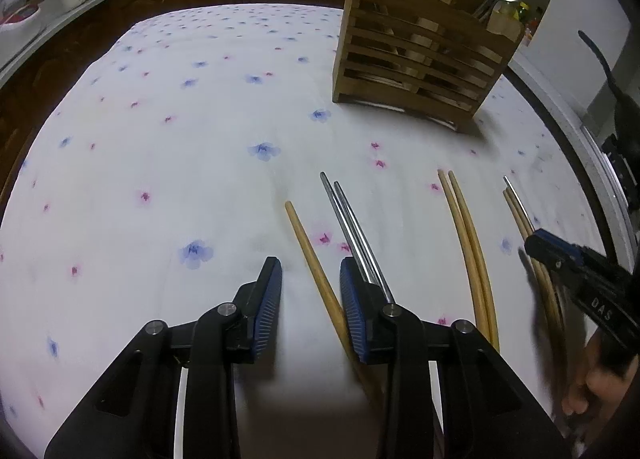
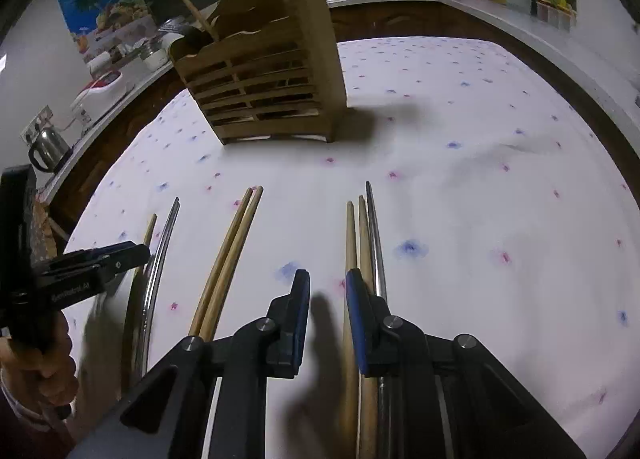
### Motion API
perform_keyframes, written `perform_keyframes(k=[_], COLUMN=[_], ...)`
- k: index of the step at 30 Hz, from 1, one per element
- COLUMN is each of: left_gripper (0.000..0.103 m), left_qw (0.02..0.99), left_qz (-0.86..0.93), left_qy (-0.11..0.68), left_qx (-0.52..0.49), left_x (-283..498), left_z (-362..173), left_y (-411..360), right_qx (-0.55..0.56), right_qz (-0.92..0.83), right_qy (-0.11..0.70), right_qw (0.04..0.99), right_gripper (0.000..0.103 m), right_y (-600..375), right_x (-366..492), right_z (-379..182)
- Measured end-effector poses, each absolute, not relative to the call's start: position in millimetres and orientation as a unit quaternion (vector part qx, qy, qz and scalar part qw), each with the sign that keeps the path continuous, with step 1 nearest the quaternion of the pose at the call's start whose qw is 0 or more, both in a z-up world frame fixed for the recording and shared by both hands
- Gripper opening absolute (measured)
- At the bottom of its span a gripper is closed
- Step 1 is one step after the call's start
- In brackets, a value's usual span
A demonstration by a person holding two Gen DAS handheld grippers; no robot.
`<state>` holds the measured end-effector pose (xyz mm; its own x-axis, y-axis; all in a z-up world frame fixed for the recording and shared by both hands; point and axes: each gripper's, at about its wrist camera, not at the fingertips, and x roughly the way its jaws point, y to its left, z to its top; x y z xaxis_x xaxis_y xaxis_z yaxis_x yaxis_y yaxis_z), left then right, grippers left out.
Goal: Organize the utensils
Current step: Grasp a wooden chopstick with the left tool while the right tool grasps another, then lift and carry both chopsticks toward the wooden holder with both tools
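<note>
A white cloth [image 1: 168,107] printed with small blue and pink flowers covers the surface, with dark wood cabinets and a cluttered counter behind. Chopsticks lie on it in four groups: one wooden stick [image 1: 310,255], round and pale tan; two steel sticks [image 1: 352,231], thin and shiny, side by side; two wooden sticks [image 1: 468,243] touching along their length; then a trio [image 2: 362,243] of two wooden sticks and one steel. A slatted wooden holder [image 1: 416,59] stands upright beyond them, already carrying utensils. The left tongs [image 1: 311,279] gape wide over the single stick, gripping nothing, their ribbed blue pads bare. The right tongs [image 2: 327,291] stand open too, narrower, empty, just left of the trio, the right pad beside its nearest wooden stick
</note>
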<state>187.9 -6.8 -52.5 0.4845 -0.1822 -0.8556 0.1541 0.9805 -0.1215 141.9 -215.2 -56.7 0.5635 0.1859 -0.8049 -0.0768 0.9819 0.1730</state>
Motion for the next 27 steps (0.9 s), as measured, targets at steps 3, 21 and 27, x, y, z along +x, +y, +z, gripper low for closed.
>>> perform_keyframes(k=[3,21,27], left_gripper=[0.030,0.005,0.005], left_qw=[0.862,0.875,0.891], left_qz=[-0.095,-0.106,-0.127], left_qy=[0.497,0.470,0.428], left_qx=[-0.001,-0.036,-0.079], left_x=[193.3,181.3,157.0], left_z=[-53.4,-40.0,-0.7], left_y=[-10.8,6.0,22.8], right_qx=[0.058,0.049,0.099], right_qz=[0.074,0.091,0.112], right_qy=[0.471,0.457,0.412], right_qw=[0.877,0.883,0.899], right_gripper=[0.019,0.006,0.006], right_y=[-216.4,-207.7,-213.7], right_x=[154.1,157.1,125.3], right_z=[-60.1,-49.0,-10.2])
